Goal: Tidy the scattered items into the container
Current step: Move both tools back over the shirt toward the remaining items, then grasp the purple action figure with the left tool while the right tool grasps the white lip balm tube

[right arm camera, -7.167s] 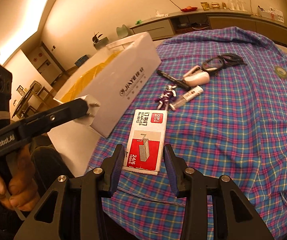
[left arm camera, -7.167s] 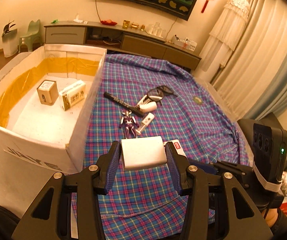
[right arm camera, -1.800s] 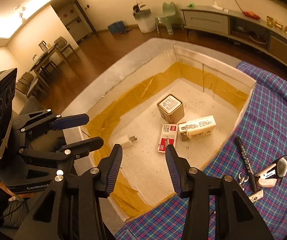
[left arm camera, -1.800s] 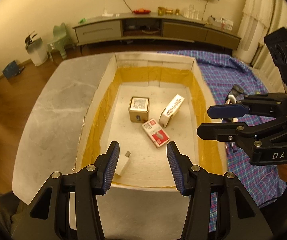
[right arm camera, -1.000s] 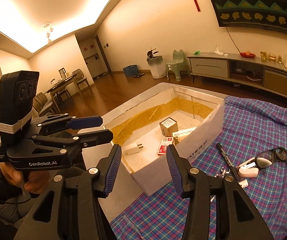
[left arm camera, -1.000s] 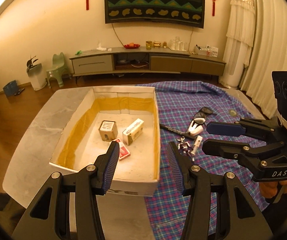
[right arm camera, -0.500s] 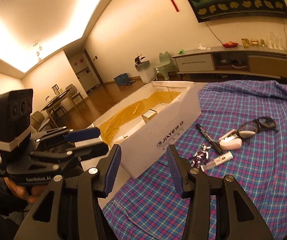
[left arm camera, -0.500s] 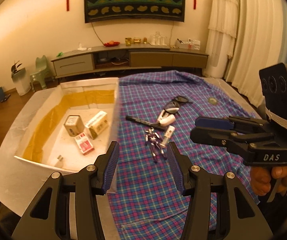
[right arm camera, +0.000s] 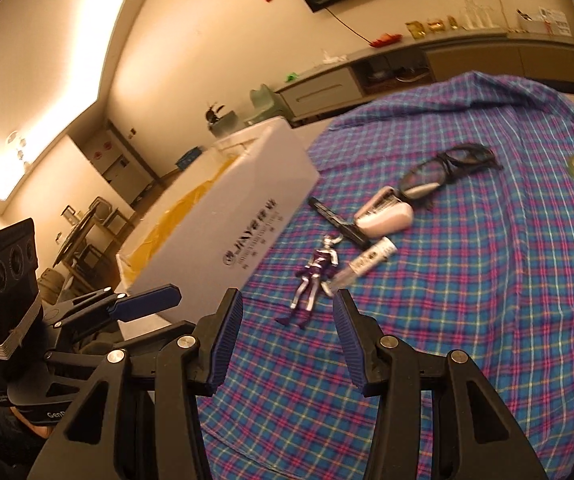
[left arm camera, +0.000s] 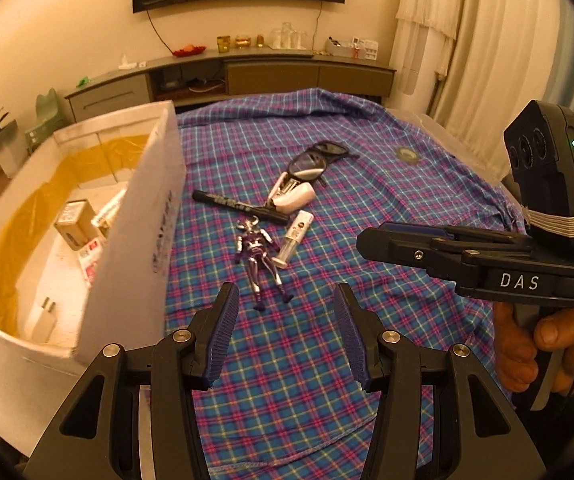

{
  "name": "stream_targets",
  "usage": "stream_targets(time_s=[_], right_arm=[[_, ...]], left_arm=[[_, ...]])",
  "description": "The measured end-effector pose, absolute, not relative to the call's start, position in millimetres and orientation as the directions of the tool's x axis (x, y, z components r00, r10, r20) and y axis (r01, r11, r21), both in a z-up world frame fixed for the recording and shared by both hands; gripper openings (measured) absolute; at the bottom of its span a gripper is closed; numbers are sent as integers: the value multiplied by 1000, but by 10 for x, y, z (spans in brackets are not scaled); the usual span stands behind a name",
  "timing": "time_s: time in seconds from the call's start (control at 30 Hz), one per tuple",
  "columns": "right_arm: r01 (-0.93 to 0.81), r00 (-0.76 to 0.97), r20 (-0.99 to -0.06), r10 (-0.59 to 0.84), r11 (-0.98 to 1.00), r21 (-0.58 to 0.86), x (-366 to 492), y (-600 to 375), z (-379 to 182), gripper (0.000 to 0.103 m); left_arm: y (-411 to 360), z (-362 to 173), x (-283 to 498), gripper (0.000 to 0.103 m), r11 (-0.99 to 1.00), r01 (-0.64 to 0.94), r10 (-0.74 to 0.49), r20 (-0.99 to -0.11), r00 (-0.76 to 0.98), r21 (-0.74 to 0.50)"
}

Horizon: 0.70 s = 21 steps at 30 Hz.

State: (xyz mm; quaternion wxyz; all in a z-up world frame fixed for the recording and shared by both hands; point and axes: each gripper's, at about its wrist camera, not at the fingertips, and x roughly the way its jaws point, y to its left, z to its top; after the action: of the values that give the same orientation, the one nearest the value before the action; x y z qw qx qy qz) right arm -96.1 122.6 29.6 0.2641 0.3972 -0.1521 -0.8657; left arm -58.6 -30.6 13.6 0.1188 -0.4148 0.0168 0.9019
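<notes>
While both tongs hang open and empty over the plaid cloth [left arm camera: 407,208], the figure [left arm camera: 258,256] lies just ahead of the left tongs [left arm camera: 285,332] and the right tongs [right arm camera: 287,334] — beside a tube [left arm camera: 295,236]. Marker [left arm camera: 239,206], stapler [left arm camera: 293,196] and glasses [left arm camera: 315,162] lie beyond. To the left, the box [left arm camera: 155,216] holds small packs.

cloth [left arm camera: 367,208]: blue-pink plaid | box [left arm camera: 143,240]: white | figure [left arm camera: 257,252]: purple-silver
</notes>
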Motion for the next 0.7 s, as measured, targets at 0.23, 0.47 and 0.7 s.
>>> stream_targets(time_s=[0.23,0.47,0.7], right_arm=[[250,-528,-652,-543,-834,492,-1148,1316,109,46],[174,-473,-730,-493,-864,472,-1450,1162,-67,46],[104,-444,-790,-422,-900,423,-1772,1026,-276,46]], left_arm=[[-300,-245,-921,52,-973,-194,214,-796,-567,-124],[-336,-545,-1163,52,-981,-138,190,-816,-545,-136],[-418,-735,-1363,53,-978,-94,207,-818,-536,-186]])
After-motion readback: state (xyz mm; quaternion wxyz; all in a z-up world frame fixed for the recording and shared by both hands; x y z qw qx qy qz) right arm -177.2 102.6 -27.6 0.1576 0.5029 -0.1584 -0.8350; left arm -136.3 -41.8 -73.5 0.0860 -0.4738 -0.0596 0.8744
